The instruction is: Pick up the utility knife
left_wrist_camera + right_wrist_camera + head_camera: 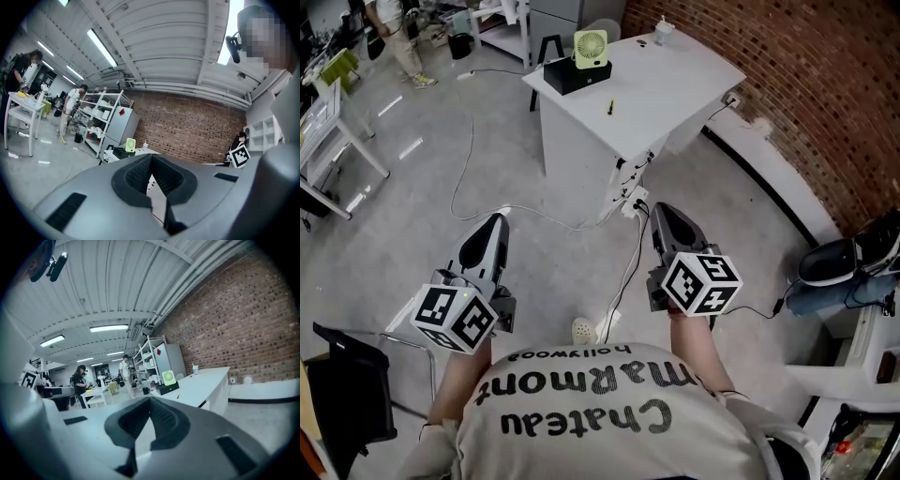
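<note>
Tiny thing (610, 106), hard to see
It lies on the white table (684, 80) at 12 o'clock, near a green fan (591, 47). Left gripper (496, 221) and right gripper (665, 212) are closed, empty.

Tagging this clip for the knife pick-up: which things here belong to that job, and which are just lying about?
Job: knife (likely, too small to confirm); table; left gripper; right gripper.
Lying about: fan; black box; cup; floor cable.
</note>
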The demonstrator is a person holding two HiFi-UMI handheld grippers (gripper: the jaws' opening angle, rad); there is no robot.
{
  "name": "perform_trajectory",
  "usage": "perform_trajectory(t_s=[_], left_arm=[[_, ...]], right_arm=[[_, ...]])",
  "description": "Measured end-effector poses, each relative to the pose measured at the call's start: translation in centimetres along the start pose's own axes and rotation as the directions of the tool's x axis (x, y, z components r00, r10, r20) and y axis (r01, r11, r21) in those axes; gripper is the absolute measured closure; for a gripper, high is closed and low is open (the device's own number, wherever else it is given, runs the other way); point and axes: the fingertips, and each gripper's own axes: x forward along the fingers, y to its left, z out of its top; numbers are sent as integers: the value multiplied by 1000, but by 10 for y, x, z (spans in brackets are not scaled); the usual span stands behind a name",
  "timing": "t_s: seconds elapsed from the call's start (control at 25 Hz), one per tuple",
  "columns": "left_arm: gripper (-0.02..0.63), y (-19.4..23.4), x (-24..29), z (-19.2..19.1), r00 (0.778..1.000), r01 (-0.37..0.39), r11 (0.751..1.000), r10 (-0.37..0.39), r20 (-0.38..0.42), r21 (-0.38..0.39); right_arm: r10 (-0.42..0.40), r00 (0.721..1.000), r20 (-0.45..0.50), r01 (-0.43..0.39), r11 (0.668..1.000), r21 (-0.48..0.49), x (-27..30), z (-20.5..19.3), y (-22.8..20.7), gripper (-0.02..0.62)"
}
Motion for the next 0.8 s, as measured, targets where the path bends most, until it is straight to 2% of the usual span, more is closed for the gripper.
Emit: perform_trajectory(t_s=[0.28,0.4,0.64,0.8], left_arm=[[606,-1,56,5,1000,-22,1000,22,19,-1],[606,-2,70,-4,999,-34,999,34,17,-11],[606,-7,98,-12,1000,-3,1000,3,2,-10],[606,1,120,-12,1000,14,1000,-14,-13,-13]], right_arm=[[3,1000,2,-3,1000,-12,39,23,-46,592],[-2,1000,-17,2,1000,-1,48,18,-64,592],[-23,999,-41,24,999,45,57,1,-91,592],[-38,998,-42,41,997,66,71,3,-100,592]])
